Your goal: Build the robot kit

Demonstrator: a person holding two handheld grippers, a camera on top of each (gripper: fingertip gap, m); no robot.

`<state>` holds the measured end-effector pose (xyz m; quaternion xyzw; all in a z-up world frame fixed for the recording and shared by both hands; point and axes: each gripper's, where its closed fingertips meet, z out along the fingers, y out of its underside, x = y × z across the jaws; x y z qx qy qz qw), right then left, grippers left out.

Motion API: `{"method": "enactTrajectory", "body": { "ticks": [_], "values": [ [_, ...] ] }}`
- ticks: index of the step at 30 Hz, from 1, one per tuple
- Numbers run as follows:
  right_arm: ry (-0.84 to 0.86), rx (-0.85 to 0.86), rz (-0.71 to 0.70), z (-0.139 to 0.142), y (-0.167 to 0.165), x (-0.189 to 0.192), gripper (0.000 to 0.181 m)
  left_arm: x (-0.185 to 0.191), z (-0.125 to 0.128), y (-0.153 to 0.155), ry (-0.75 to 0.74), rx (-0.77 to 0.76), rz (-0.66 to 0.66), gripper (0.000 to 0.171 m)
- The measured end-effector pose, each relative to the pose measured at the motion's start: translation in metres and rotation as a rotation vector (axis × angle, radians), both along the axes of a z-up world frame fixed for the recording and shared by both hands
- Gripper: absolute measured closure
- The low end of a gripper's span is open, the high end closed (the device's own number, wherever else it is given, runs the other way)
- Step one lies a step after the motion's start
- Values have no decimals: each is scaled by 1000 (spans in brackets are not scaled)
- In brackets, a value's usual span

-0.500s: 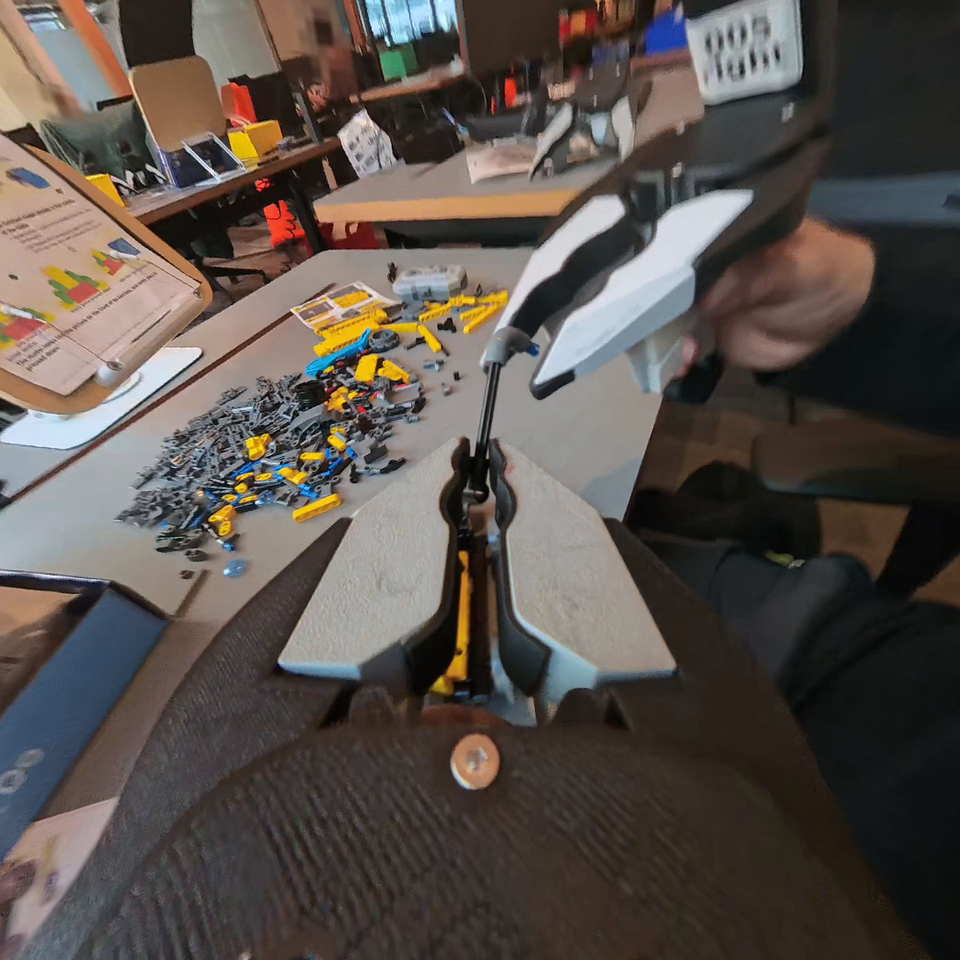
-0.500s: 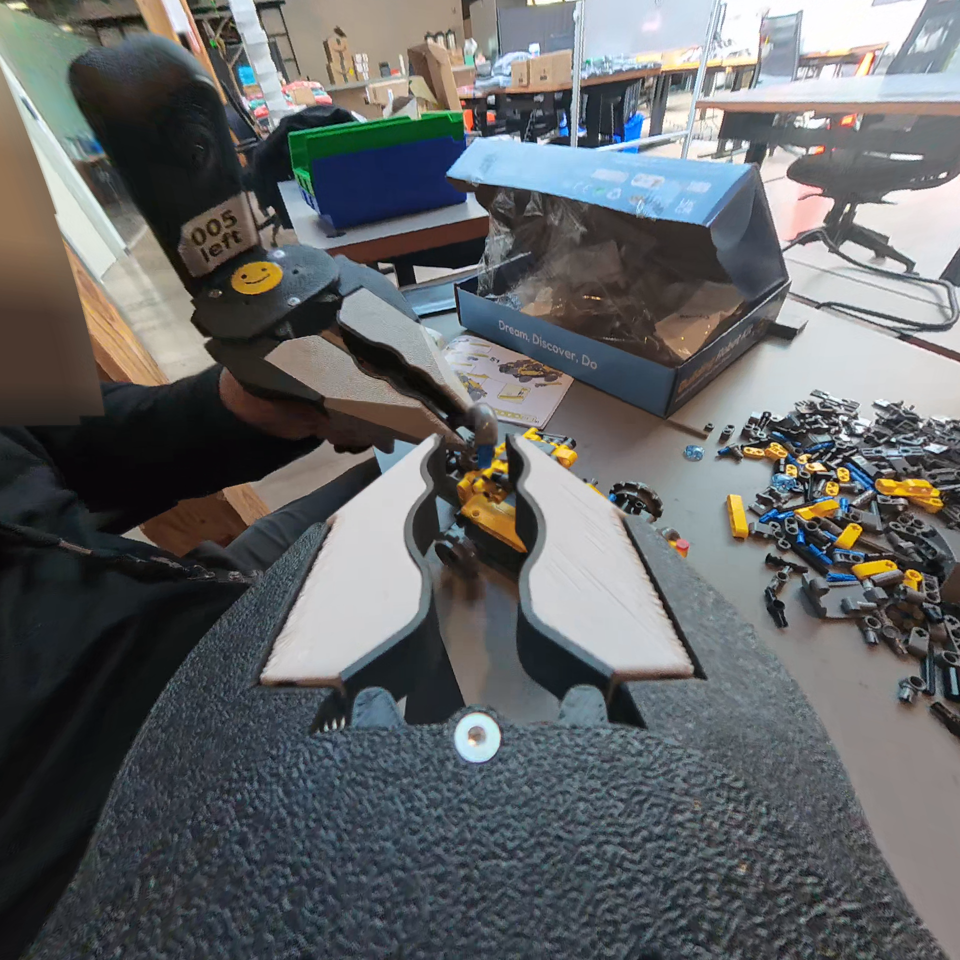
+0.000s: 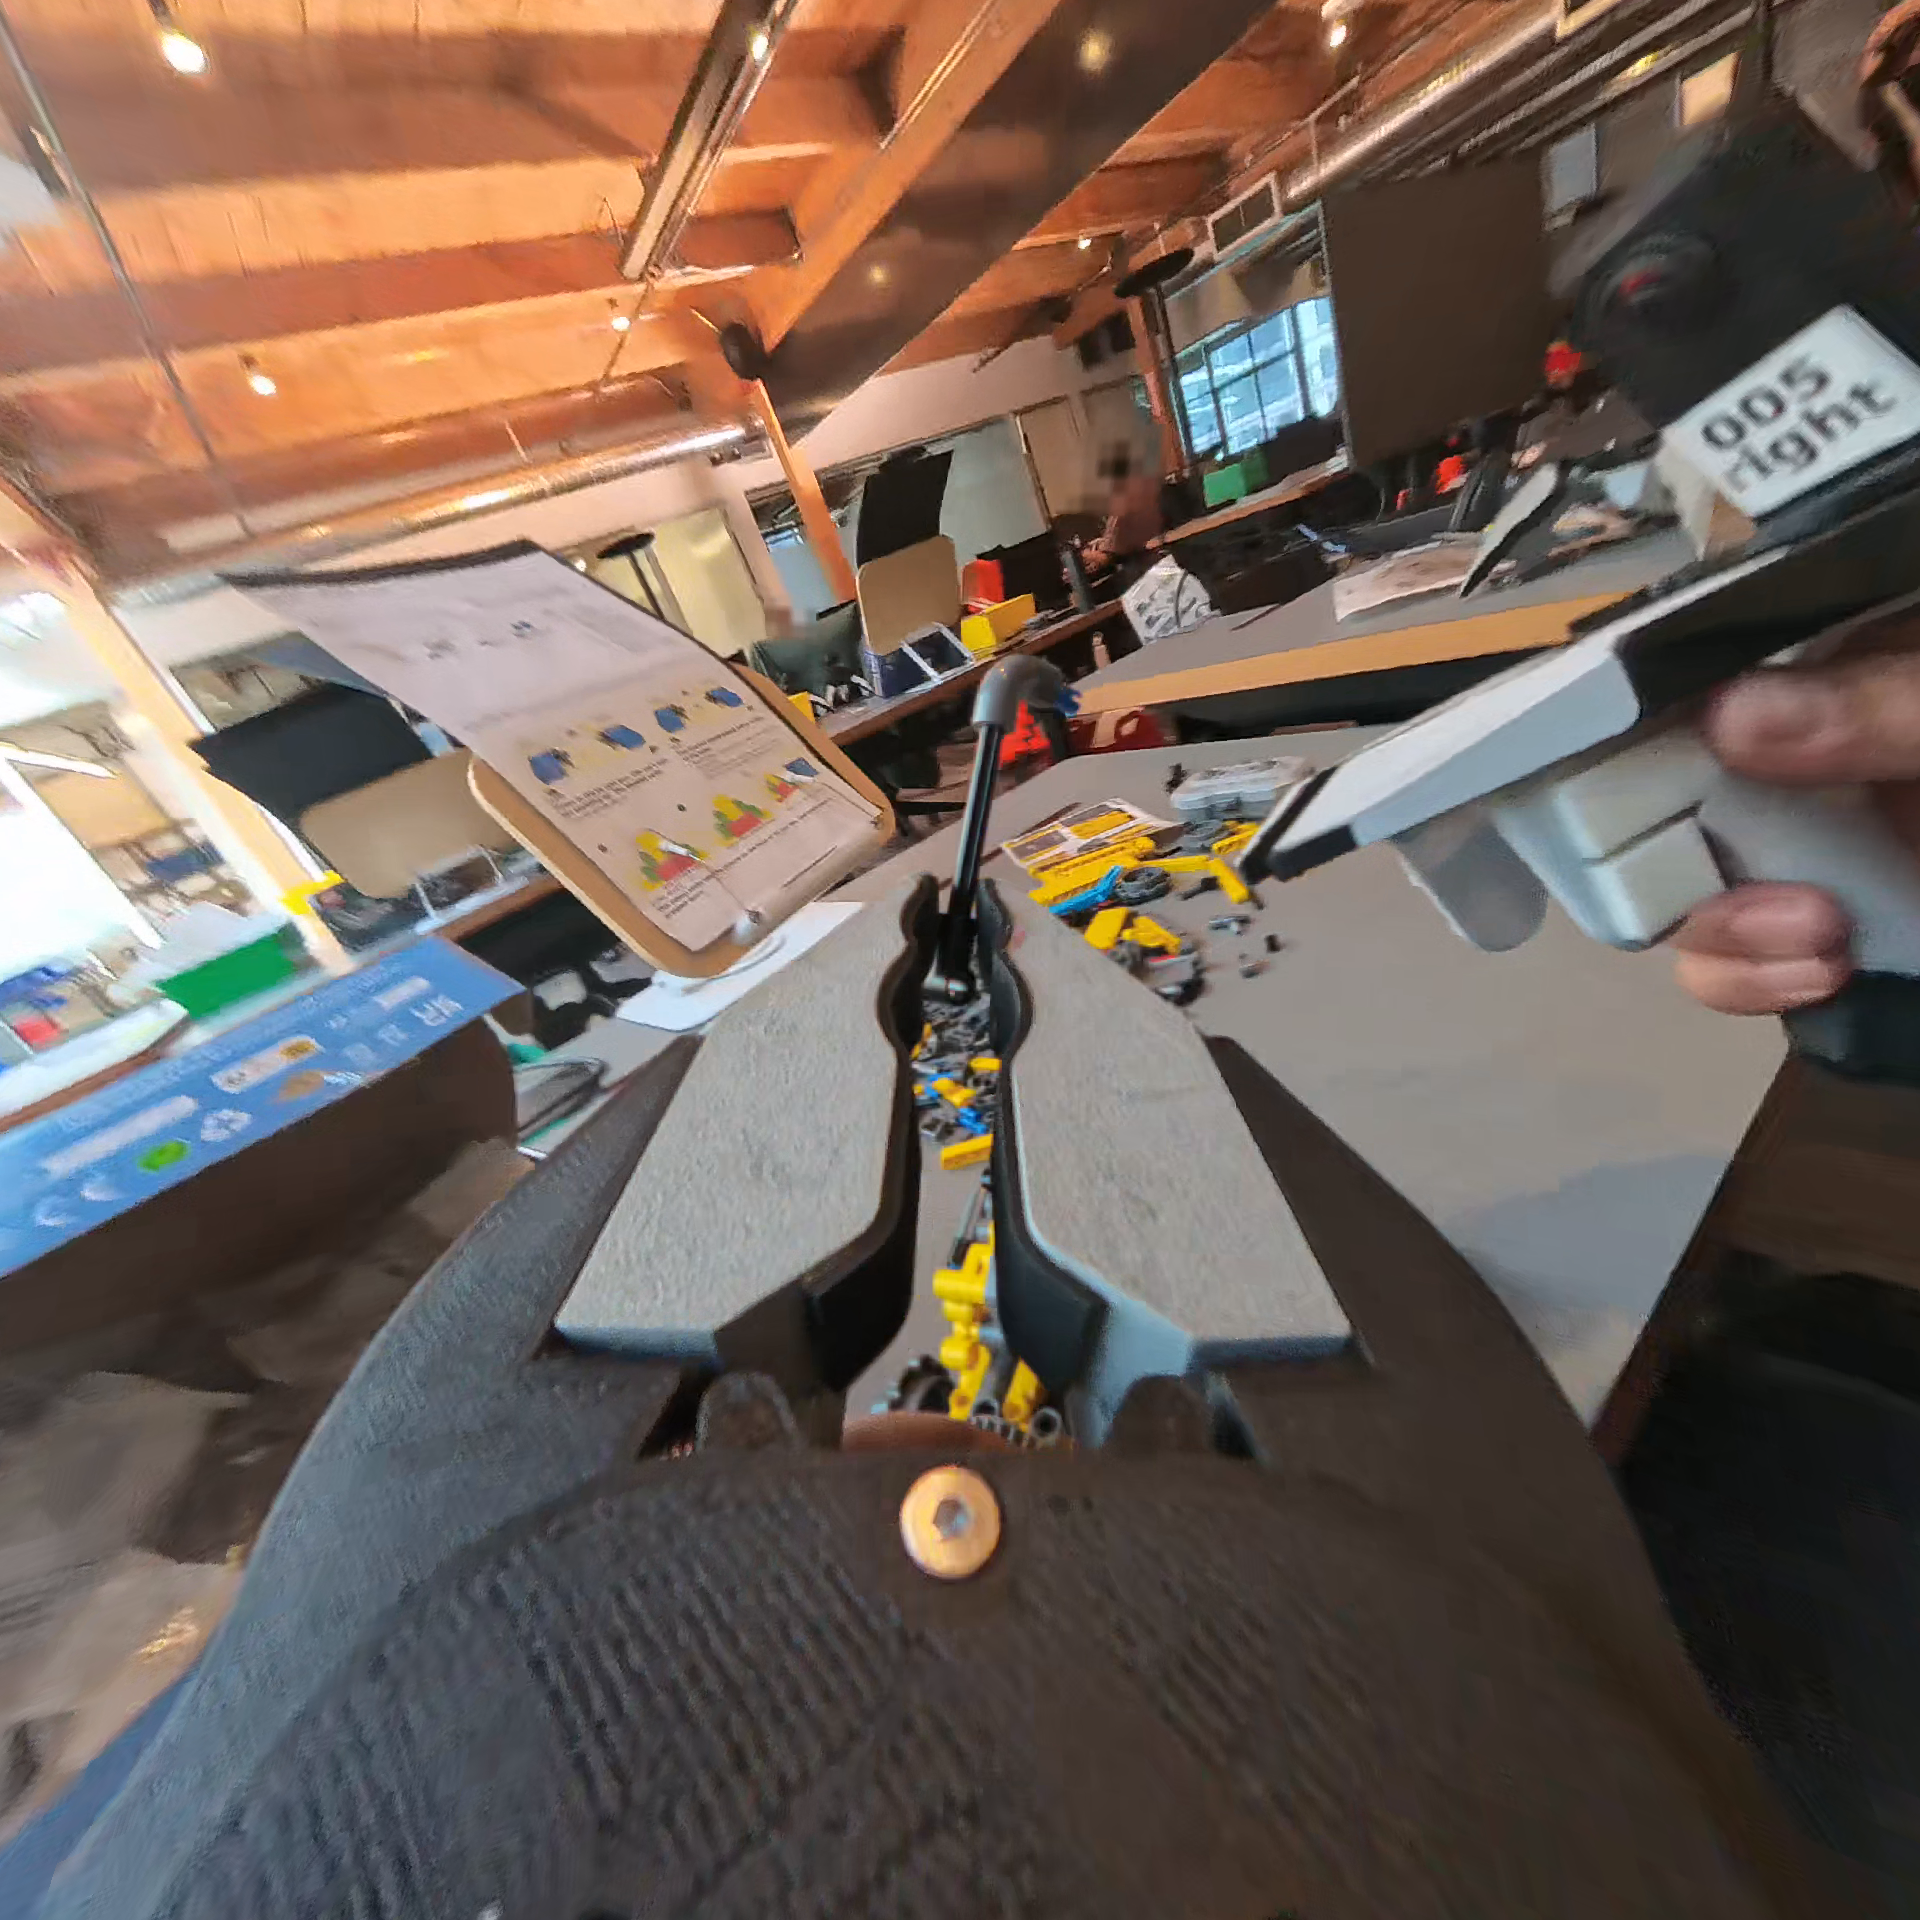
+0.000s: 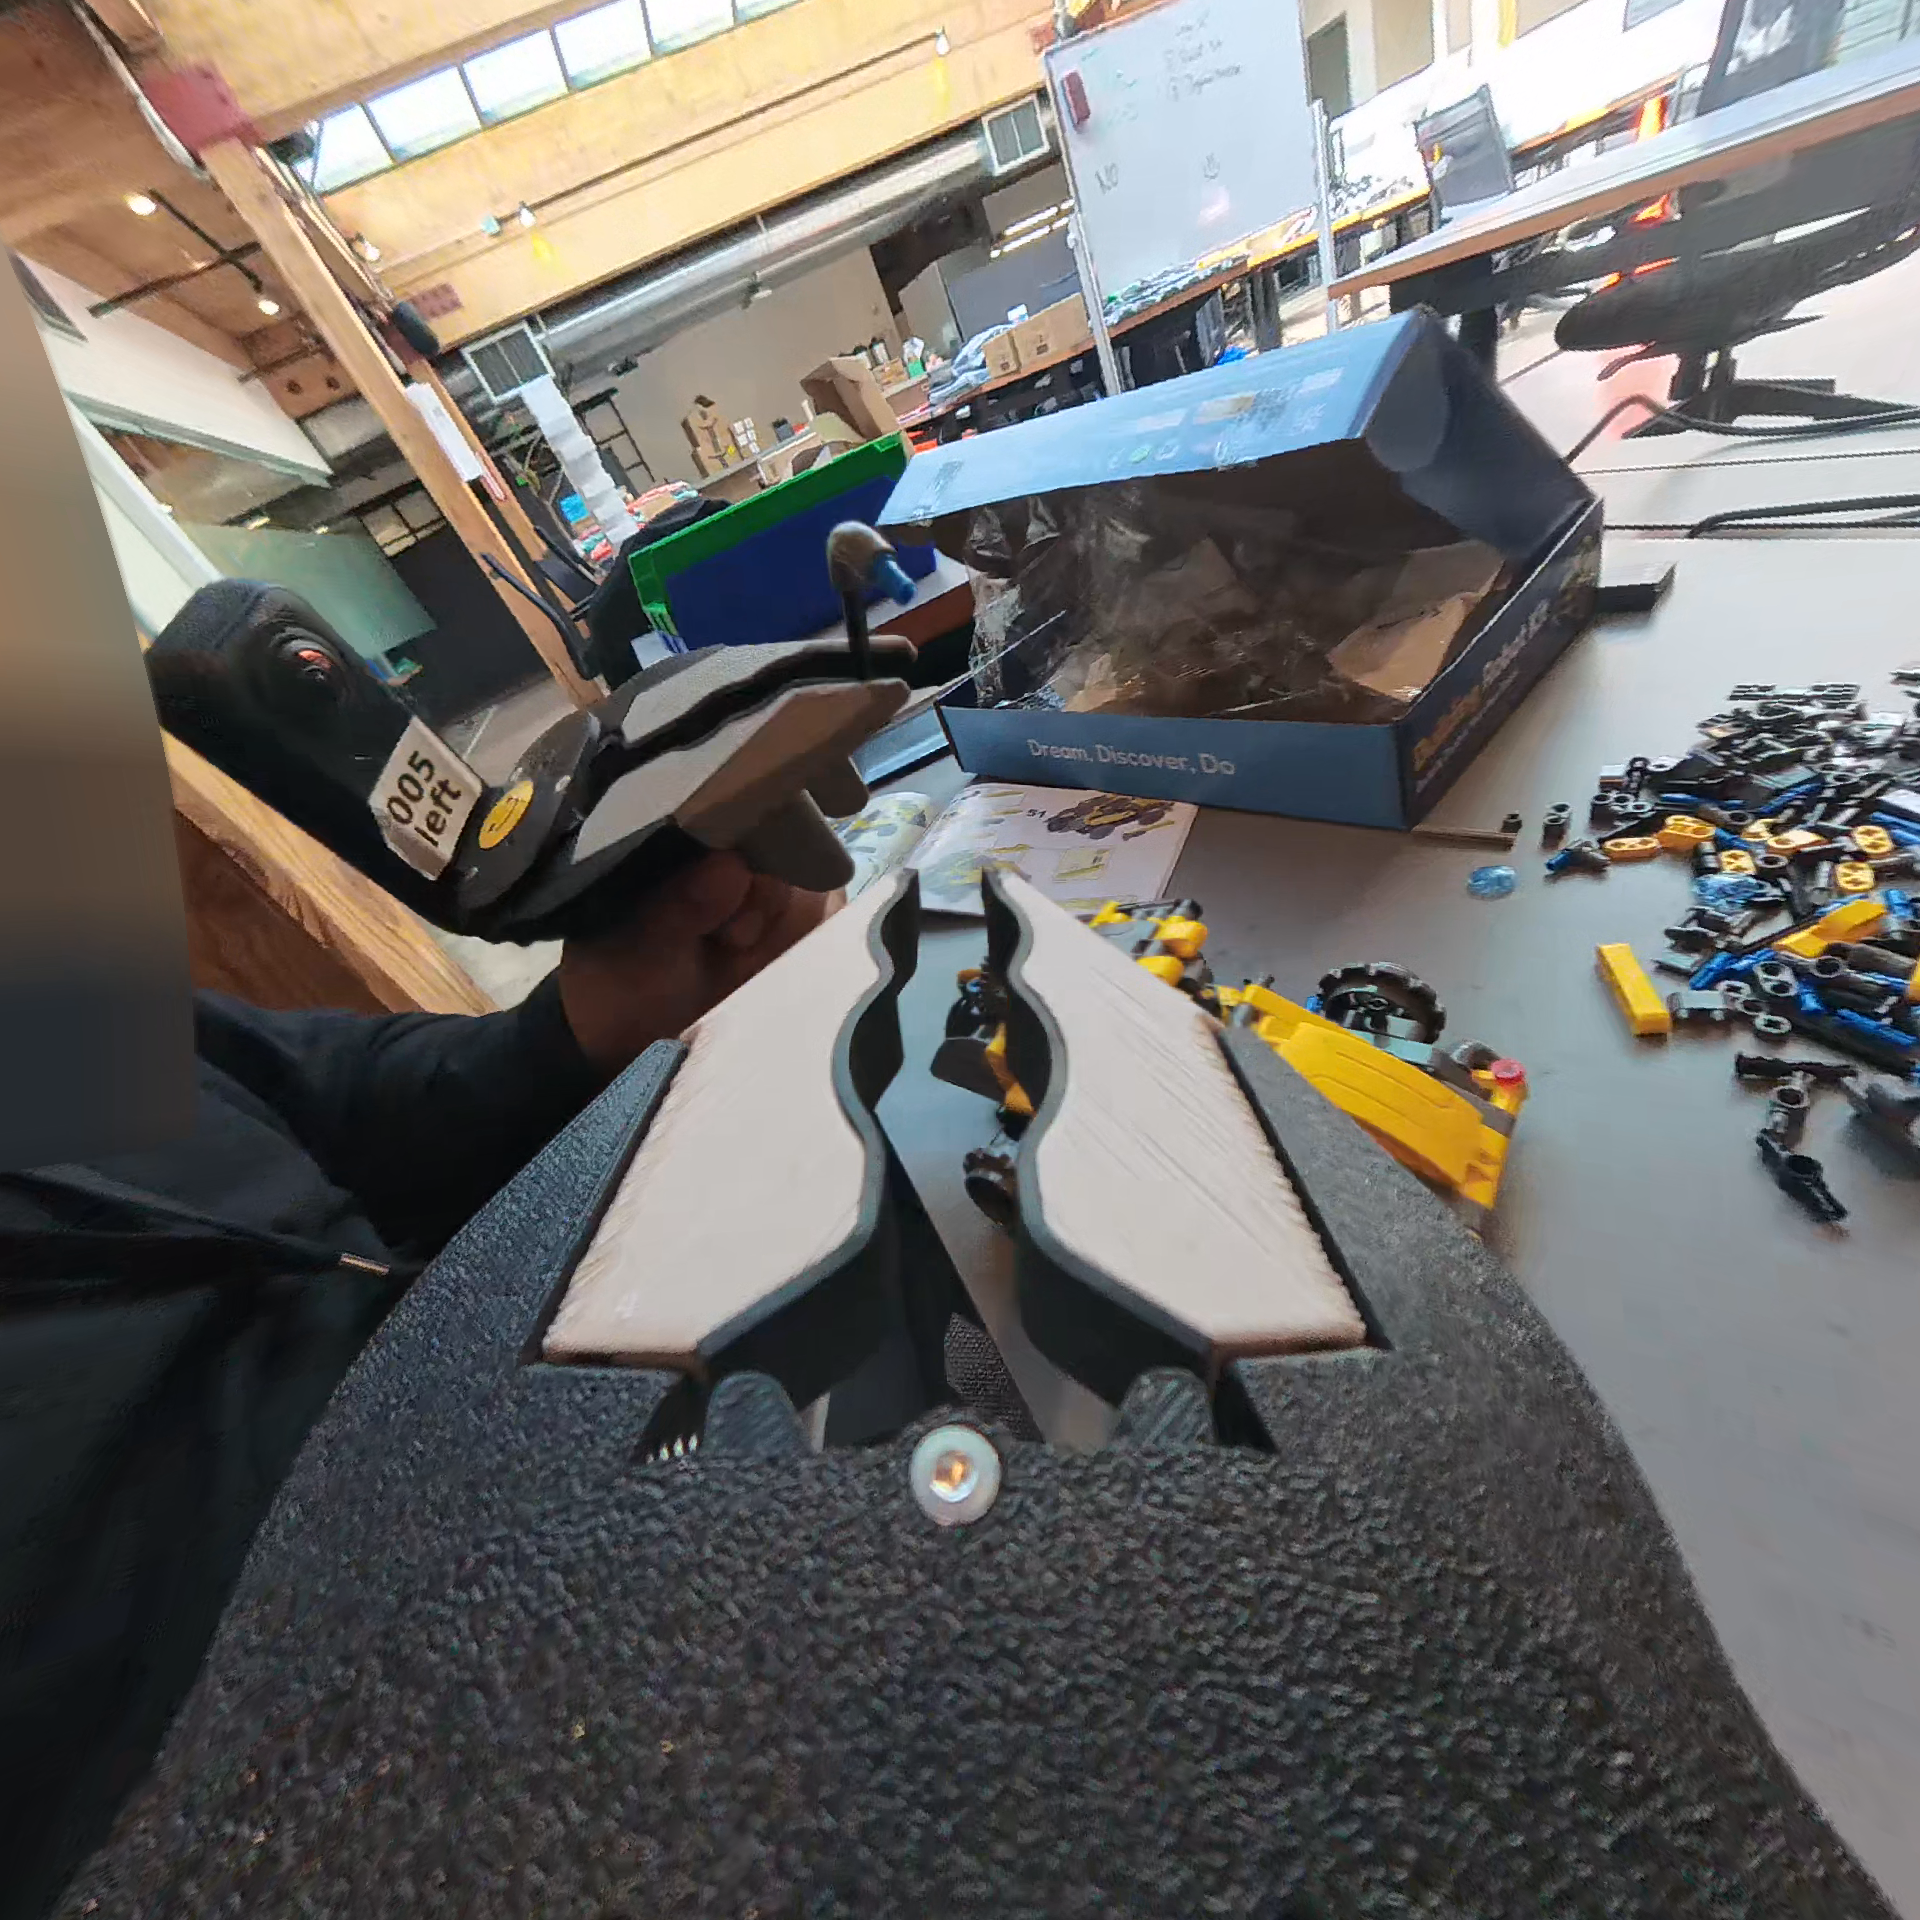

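Thin black plastic axle w/ grey elbow connector (image 3: pixel 977 821) is pinched at its base by left gripper (image 3: pixel 954 971), jaws nearly closed. Judged light, stiff, prone to pivot; best held low on shaft. Right gripper (image 4: pixel 951 914) is held slightly open, empty, above yellow brick vehicle (image 4: pixel 1361 1081) nr tabletop's (image 4: pixel 1714 1403) near edge.

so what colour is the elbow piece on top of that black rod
Grey elbow piece, blue pin in its end; clearest in the left wrist view.

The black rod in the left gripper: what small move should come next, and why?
Probably lower the left gripper toward the table: it is shut on the black rod, held upright in the air, apart from the yellow model. The right gripper hangs open and empty over that model, so it could steady it.
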<state>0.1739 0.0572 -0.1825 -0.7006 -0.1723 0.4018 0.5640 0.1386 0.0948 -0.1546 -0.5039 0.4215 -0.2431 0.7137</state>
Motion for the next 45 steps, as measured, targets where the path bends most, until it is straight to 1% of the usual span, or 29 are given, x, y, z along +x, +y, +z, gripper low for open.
{"method": "enactTrajectory", "body": {
  "ticks": [4, 7, 15, 20, 24, 28, 32, 45],
  "values": [
    [-8, 14, 45, 6, 1, -19, 170, 3, -1, -5, 36, 99, 41, 168],
    [-13, 23, 50, 9, 3, -22, 167, 0, 4, -8, 41, 192, 87, 168],
    [63, 45, 60, 21, -3, -19, 164, 7, 0, -22, 37, 221, 77, 168],
    [100, 48, 70, 27, -6, -19, 164, 16, -8, -33, 96, 310, 83, 168],
    [126, 31, 76, 26, -6, -18, 161, 17, -8, -36, 157, 448, 139, 168],
    [163, -9, 78, 20, -3, -15, 157, 19, -12, -41, 228, 627, 191, 168],
    [200, -48, 79, 15, 0, -13, 154, 25, -19, -54, 279, 760, 181, 167],
    [295, -133, 114, 11, 1, -11, 156, 26, -28, -53, 345, 837, 190, 167]
  ]
}}
